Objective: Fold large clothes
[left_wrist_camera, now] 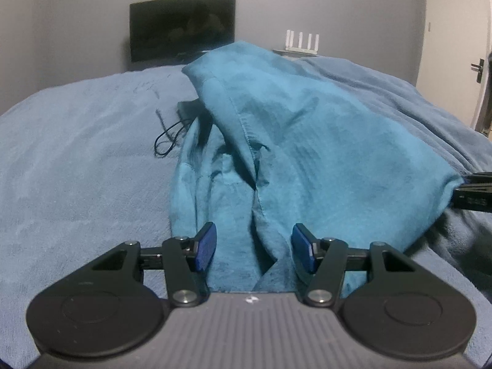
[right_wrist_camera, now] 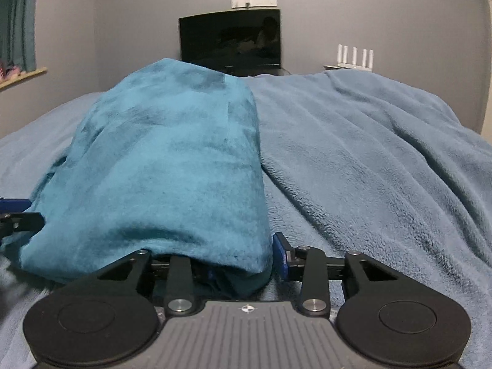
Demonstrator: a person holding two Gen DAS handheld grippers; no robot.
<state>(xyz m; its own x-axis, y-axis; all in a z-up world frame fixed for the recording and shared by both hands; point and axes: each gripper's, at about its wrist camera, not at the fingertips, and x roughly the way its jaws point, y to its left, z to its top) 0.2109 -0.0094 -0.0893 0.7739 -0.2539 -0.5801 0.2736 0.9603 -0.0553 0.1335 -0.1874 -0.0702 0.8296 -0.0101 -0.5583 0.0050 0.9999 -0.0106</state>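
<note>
Left gripper (left_wrist_camera: 253,247) fingers wide, straddling teal garment (left_wrist_camera: 307,141) edge; right gripper (right_wrist_camera: 246,261) also wide, fabric draped between. Garment heaped on blanket (right_wrist_camera: 384,160), before monitor (right_wrist_camera: 230,41). Soft, floppy, light; grip hem corners.

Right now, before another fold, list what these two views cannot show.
- Right hand-held gripper: the garment drapes over one finger in the right wrist view; the grip cannot be judged.
- Black object and cord: partly hidden behind the garment in the left wrist view; unidentifiable.
- Garment type: bunched; sleeves or legs unclear in both views.
- Bed edges: cut off by both frames.
- Left hand-held gripper: jaws stand apart around cloth.
</note>
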